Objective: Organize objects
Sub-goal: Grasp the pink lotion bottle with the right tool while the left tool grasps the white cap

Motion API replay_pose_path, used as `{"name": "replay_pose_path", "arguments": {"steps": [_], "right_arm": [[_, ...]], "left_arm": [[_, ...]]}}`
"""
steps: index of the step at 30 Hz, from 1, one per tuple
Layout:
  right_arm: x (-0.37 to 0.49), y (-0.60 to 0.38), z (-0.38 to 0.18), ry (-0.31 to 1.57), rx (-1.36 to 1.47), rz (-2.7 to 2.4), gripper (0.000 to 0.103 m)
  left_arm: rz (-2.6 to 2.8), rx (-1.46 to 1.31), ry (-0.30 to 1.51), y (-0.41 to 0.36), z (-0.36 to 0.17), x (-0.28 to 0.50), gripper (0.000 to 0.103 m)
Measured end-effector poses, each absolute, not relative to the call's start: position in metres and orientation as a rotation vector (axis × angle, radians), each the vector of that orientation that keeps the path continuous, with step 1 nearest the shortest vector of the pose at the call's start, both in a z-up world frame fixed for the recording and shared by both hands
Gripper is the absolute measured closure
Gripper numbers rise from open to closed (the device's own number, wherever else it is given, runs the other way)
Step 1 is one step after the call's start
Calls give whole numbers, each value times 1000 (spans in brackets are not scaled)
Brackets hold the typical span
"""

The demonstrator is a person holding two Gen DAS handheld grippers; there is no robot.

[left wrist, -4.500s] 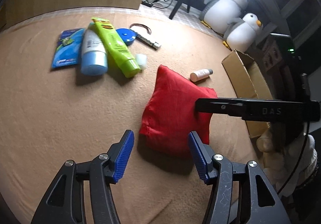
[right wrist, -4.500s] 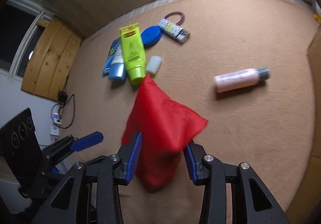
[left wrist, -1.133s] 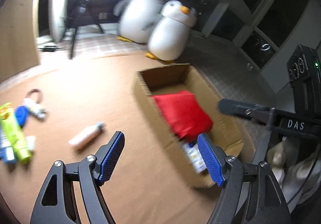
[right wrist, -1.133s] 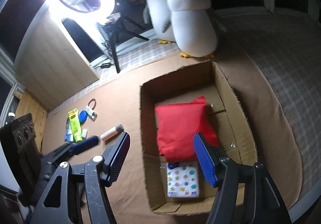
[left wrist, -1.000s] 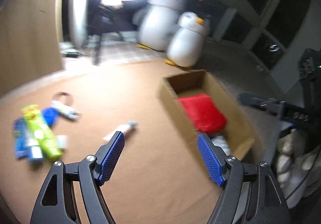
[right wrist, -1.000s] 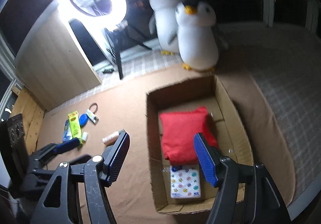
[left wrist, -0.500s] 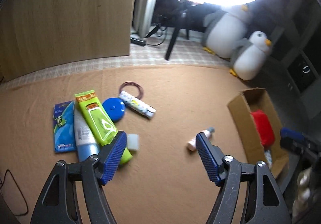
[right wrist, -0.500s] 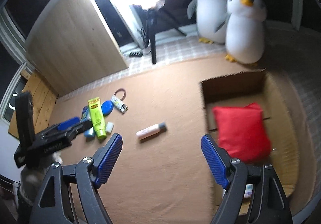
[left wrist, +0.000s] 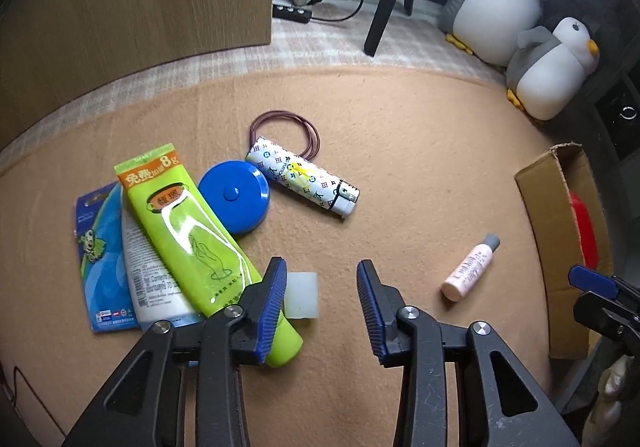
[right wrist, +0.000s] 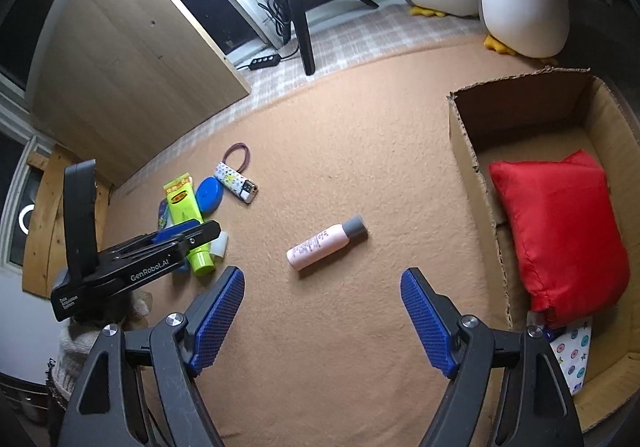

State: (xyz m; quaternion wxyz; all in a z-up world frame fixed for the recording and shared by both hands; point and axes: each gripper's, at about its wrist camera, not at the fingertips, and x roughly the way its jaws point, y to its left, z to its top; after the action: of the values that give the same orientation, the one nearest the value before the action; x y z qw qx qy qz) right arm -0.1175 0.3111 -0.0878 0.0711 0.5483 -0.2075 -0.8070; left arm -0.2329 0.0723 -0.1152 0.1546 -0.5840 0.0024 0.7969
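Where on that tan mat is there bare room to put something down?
Bare mat lies between the pink bottle and the cardboard box, and in front of the bottle. It is crowded at the pile: green tube, blue disc, patterned cylinder. The box's far end looks free beyond the red pouch.

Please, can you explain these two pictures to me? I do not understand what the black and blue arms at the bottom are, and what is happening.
A person holds a hand-held gripper in each hand, each with a camera looking along its blue jaws. One picture is from the left gripper, whose jaws are closing with nothing between them; the other is from the right gripper, open and empty. On the tan carpet lie a pink bottle, a green tube and a blue disc. The cardboard box already holds a red pouch.
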Motion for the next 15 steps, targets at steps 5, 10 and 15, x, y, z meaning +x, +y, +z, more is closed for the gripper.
{"name": "replay_pose_path", "arguments": {"steps": [5, 10, 15], "right_arm": [[-122, 313, -95, -654, 1677, -2411, 28], [-125, 314, -100, -659, 1698, -2403, 29], [-130, 316, -106, -665, 1714, -2399, 29]], "left_arm": [[2242, -1693, 40, 80, -125, -236, 70], [2263, -1720, 67, 79, -130, -239, 70], [2248, -1725, 117, 82, -137, -236, 71]]}}
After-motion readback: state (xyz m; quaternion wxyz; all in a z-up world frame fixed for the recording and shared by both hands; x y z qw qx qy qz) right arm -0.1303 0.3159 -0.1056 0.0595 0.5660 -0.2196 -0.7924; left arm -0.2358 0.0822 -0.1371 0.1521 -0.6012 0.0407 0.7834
